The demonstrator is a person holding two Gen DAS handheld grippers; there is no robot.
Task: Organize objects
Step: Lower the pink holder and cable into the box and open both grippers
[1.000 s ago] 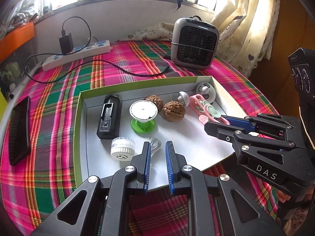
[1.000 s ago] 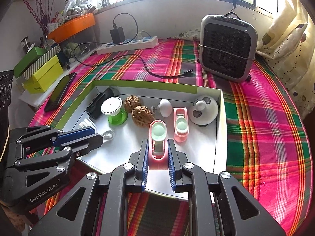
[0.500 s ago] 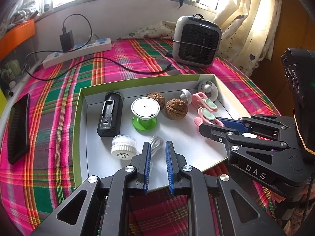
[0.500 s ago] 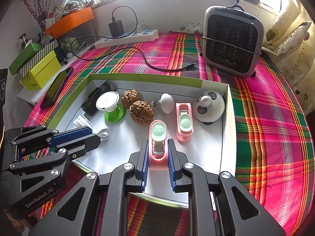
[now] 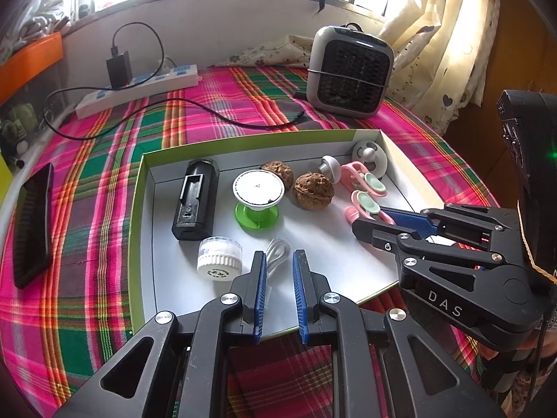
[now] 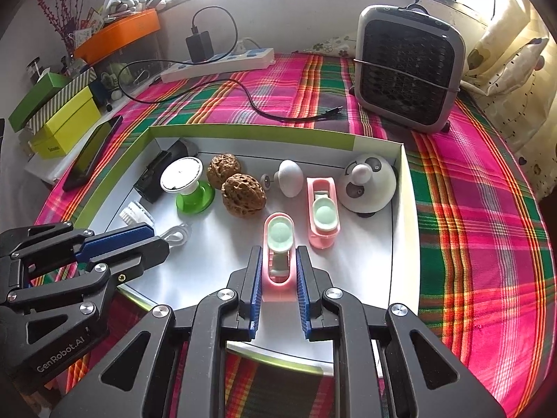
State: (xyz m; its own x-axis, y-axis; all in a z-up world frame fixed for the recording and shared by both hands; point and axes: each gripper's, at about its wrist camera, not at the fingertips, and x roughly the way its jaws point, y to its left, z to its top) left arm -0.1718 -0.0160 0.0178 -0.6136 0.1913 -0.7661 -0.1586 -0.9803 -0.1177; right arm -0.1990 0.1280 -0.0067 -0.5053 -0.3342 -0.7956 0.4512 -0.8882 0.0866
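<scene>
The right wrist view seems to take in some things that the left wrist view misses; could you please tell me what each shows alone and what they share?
Only the right wrist view shows the stacked green and yellow boxes beside the table and the orange tray by the window. Only the left wrist view shows the whole top of the ribbed white cap and the open slot of the black battery charger. Both show the shallow box, two walnuts, the green-footed spool, two pink clips, the heater and both grippers.
</scene>
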